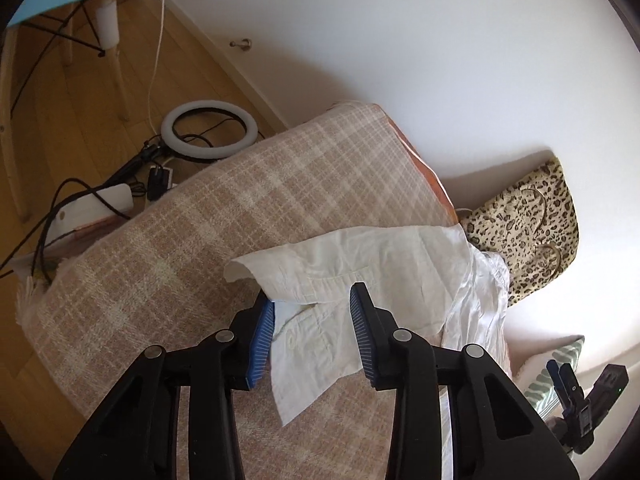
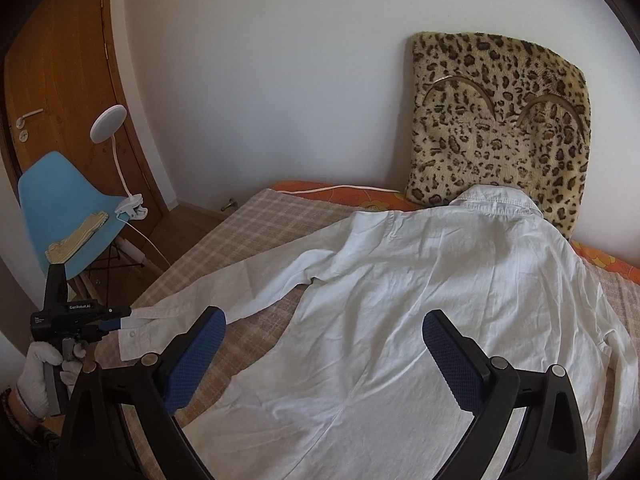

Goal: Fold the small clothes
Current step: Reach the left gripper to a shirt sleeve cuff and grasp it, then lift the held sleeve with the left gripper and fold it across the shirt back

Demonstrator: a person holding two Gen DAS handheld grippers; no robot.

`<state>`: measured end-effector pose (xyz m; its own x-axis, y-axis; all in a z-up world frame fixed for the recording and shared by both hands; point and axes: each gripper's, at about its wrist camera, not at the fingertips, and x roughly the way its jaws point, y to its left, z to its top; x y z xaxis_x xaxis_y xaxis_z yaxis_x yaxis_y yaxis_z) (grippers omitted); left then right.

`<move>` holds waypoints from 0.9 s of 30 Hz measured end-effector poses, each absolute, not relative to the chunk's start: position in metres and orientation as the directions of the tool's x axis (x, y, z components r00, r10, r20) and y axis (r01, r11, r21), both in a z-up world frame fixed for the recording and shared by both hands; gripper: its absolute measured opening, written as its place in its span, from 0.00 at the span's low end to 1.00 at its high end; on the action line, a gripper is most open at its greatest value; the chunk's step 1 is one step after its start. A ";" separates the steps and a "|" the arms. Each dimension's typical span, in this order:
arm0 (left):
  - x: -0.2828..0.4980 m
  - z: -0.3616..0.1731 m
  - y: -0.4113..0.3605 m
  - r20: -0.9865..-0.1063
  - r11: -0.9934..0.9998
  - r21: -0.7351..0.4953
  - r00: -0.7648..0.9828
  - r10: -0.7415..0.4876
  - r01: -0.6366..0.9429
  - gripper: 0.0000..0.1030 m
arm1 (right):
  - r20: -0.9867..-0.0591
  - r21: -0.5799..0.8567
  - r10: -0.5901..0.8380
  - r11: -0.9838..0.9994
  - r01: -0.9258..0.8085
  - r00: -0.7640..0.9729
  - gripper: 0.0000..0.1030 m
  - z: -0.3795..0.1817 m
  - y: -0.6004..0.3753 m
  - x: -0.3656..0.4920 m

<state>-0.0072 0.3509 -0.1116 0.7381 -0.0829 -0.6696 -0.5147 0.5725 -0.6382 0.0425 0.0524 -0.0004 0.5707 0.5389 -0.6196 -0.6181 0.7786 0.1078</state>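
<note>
One white shirt (image 2: 420, 280), back up on the bed (image 2: 256, 216), collar at the far edge. Left gripper (image 1: 312, 312): jaws narrow around the sleeve cuff (image 1: 304, 344), not visibly pinching. Right gripper (image 2: 324, 344): jaws wide, empty. Risk: cuff slips out, fold skews.

White button shirt (image 2: 420, 292) lay back-up, creased, spread on plaid blanket (image 2: 256, 216). Collar sat at blanket's far end, hem at near end. Long sleeve stretched diagonally over blanket, cuff (image 1: 308, 344) near its side edge.
</note>
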 end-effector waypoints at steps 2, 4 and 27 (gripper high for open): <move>-0.007 -0.111 0.352 -0.678 0.590 -0.615 0.733 -0.057 -0.523 0.33 | -0.626 0.096 0.535 0.775 -0.625 0.567 0.97 -0.002 0.059 0.044; -0.009 -0.122 0.357 -0.709 0.569 -0.603 0.703 -0.059 -0.560 0.33 | -0.634 0.077 0.524 0.774 -0.628 0.568 0.97 -0.005 0.065 0.049; 0.001 -0.082 0.281 -0.643 0.852 -0.431 0.764 -0.058 -0.298 0.00 | -0.861 0.282 0.467 0.770 -0.573 0.204 0.71 -0.065 0.230 0.211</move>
<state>0.0013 0.2815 -0.0822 0.7640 -0.0580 -0.6426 -0.2975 0.8521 -0.4307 0.2105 0.2303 -0.0646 0.2037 0.4666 -0.8607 -0.5726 0.7699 0.2818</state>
